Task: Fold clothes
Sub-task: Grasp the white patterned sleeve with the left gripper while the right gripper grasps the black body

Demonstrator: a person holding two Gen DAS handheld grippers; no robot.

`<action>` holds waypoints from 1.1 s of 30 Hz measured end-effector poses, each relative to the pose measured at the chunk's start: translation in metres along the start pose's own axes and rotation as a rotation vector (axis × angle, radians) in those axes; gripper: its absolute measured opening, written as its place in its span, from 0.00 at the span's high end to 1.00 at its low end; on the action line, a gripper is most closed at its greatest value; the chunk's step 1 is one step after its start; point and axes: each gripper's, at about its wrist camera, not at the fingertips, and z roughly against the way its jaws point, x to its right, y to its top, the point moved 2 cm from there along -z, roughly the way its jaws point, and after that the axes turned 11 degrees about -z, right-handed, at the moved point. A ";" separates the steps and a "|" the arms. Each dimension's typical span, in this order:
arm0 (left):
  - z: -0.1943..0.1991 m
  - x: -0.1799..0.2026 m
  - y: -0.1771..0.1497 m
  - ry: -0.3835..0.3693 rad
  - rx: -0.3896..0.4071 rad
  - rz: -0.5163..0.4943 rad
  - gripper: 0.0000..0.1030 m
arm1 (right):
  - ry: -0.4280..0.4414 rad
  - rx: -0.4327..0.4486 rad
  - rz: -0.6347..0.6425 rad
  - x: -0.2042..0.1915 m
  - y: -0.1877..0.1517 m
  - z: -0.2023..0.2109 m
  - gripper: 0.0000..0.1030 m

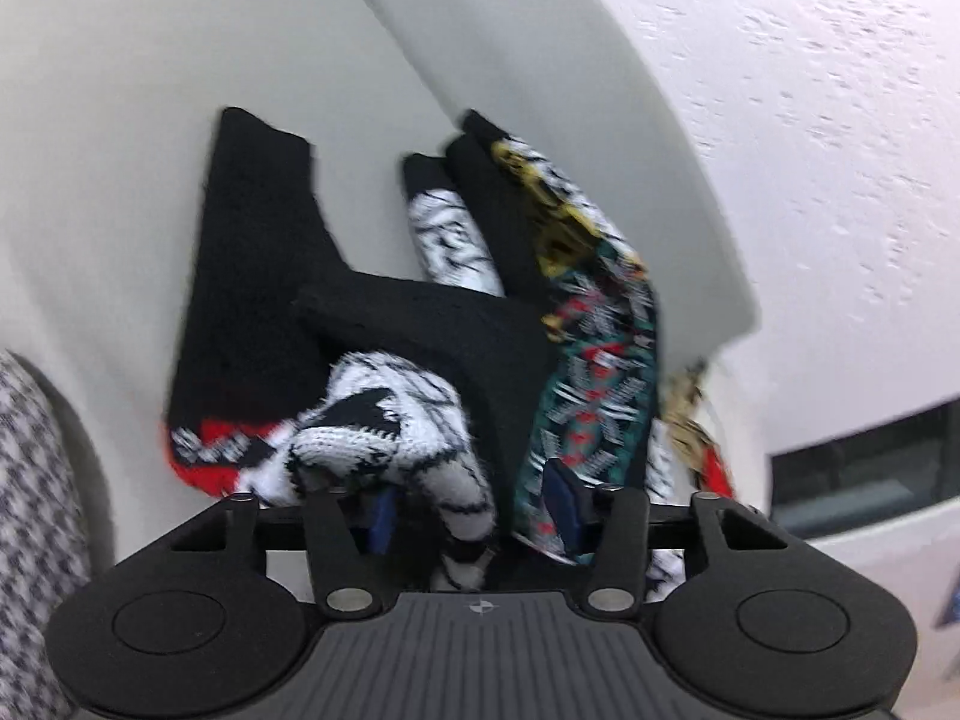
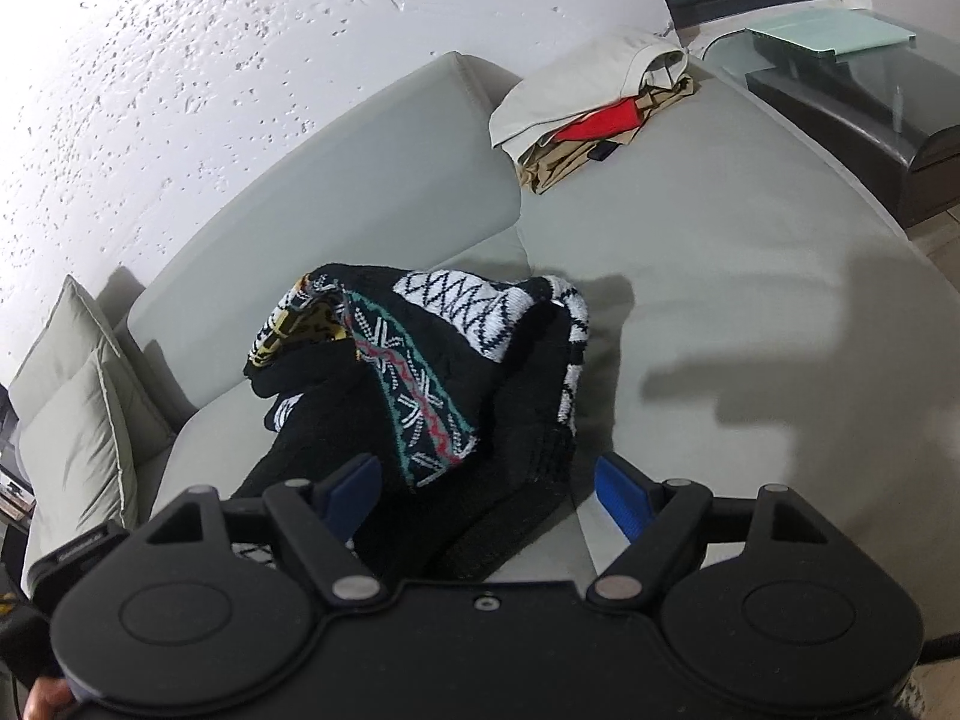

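My left fingers are half closed around a bunched fold of the patterned knit sweater, but I cannot tell whether the pads truly bite it. My right fingers stand wide, with black knit lying between them and nothing pinched. The sweater sits crumpled on the grey sofa seat, near the backrest, well apart from the folded stack.

My worry: the left side may have caught several layers at once, so lifting would drag a lump instead of one edge. If my right closes here it may take mid-body cloth, not a hem, and the fold would skew. Thick knit could also slip out.
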 end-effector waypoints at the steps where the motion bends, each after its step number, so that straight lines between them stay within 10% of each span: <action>1: -0.004 -0.002 0.001 0.028 -0.006 0.014 0.64 | -0.004 0.001 -0.001 0.002 0.001 -0.002 0.23; 8: -0.022 -0.015 0.006 0.172 0.014 -0.079 0.86 | -0.070 0.017 0.058 0.020 0.021 -0.039 0.48; 19: -0.012 0.000 0.039 0.235 0.116 -0.402 0.89 | -0.013 -0.060 0.011 0.045 0.054 -0.141 0.47; 21: -0.007 0.011 0.057 0.260 0.169 -0.490 0.90 | 0.042 -0.090 -0.098 0.040 0.056 -0.150 0.86; 22: -0.002 0.018 0.069 0.262 0.200 -0.529 0.90 | 0.063 -0.093 -0.136 0.034 0.058 -0.151 0.86; 28: 0.063 0.067 0.103 0.210 0.472 -0.840 0.90 | 0.222 0.183 -0.153 -0.015 0.068 -0.047 0.88; 33: 0.073 0.020 0.070 0.245 0.275 -0.826 0.89 | 0.043 0.070 -0.232 0.023 0.020 -0.024 0.88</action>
